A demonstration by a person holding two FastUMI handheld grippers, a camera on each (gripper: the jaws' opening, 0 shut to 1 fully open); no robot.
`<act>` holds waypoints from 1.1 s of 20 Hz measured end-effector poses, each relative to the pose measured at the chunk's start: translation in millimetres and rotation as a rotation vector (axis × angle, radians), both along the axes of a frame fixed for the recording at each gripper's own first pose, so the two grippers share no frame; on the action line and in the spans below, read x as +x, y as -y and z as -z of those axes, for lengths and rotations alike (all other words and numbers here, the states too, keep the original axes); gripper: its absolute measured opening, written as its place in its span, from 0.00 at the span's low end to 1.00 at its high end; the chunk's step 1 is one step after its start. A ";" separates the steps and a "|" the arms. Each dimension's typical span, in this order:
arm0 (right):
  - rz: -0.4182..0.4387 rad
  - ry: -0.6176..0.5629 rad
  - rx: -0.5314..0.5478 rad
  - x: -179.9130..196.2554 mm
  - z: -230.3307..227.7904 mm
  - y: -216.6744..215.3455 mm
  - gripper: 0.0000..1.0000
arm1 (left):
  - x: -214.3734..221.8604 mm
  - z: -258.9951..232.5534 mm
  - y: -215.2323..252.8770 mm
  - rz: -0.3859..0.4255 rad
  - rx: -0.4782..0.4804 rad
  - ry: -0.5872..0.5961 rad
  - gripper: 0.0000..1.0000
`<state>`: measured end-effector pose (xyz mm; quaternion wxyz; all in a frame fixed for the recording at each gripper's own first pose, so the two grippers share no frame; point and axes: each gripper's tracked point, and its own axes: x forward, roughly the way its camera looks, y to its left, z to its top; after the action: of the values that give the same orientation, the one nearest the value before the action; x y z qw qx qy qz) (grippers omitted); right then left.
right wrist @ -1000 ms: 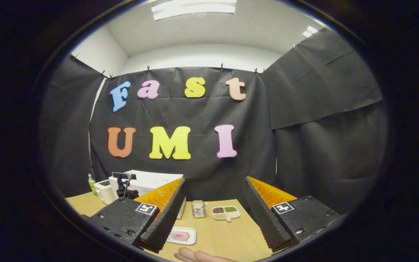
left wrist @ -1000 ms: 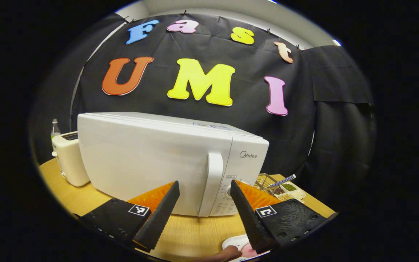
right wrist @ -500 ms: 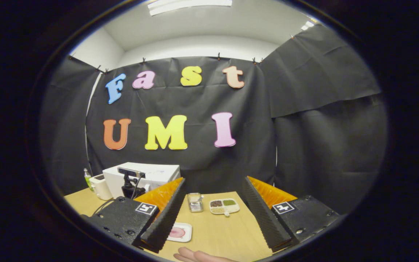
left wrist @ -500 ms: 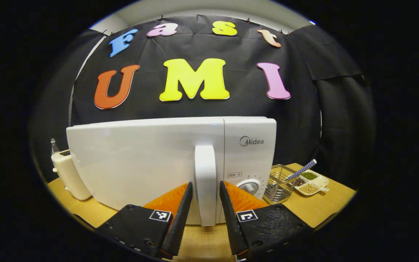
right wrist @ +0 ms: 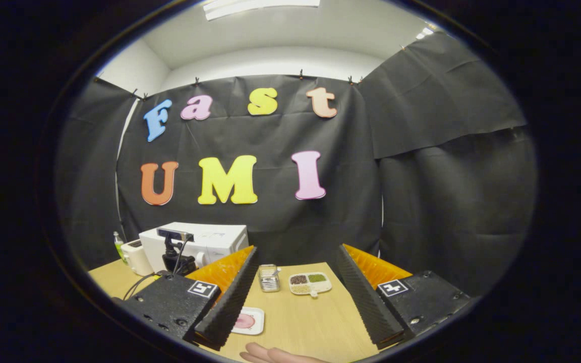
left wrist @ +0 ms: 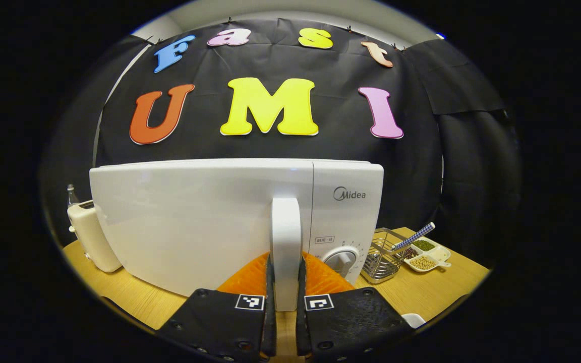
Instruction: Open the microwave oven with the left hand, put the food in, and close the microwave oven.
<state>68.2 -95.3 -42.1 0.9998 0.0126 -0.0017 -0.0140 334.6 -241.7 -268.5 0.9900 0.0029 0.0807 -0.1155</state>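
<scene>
A: In the left gripper view, our left tongs point(left wrist: 285, 282) sit at six o'clock with both fingers point(left wrist: 270, 292) pressed against the sides of the white door handle point(left wrist: 286, 237) of the microwave oven point(left wrist: 210, 217). Door looks flush with the body, so closed

B: Agreed. We can read "Midea" on the control panel point(left wrist: 348, 201), up at about one o'clock from the handle. Below it sits a small printed tag that is too fine for us to read, and a round dial point(left wrist: 341, 259) with tiny marks around it

A: At nine o'clock of the oven we see a cream toaster point(left wrist: 91, 234) on the bench point(left wrist: 421, 292). At three o'clock there is a wire basket point(left wrist: 384, 254), then a divided dish of beans point(left wrist: 429, 254)

B: In the right gripper view our right tongs point(right wrist: 295, 295) are spread wide, nothing between them. The food point(right wrist: 244, 321) lies on a white plate point(right wrist: 256, 322) on the bench, just beside the inner edge of the finger at seven o'clock

A: The microwave oven sits farther back at ten o'clock in that view, with a small camera mount point(right wrist: 174, 249) in front of it. A hand point(right wrist: 270, 354) shows at the bottom edge, six o'clock
</scene>
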 end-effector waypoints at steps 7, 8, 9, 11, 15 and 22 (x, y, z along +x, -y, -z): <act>-0.002 0.007 -0.002 2.9 -0.6 -0.3 1.00 | -4.3 -2.8 -1.6 -0.038 0.039 0.019 0.15; 0.000 0.010 -0.004 4.3 -0.5 -0.7 1.00 | -3.7 -4.6 -2.3 -0.043 0.055 0.032 0.15; -0.004 0.013 -0.002 5.9 -1.3 -2.3 1.00 | -4.2 -2.2 -0.9 -0.037 0.027 0.020 0.14; -0.017 0.009 0.008 5.6 0.5 -7.7 1.00 | -6.1 -1.7 1.1 -0.021 -0.027 -0.007 0.14; -0.021 -0.003 -0.001 9.9 7.3 -9.2 1.00 | -11.6 -6.3 -1.5 -0.016 0.038 0.045 0.14; -0.035 -0.031 0.027 20.2 20.2 -13.2 1.00 | 2.5 -2.0 2.5 0.038 0.007 -0.029 0.14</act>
<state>88.3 -82.1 -62.2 0.9995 0.0261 0.0143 0.0035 337.1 -244.2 -266.5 0.9863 0.0061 0.0951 -0.1343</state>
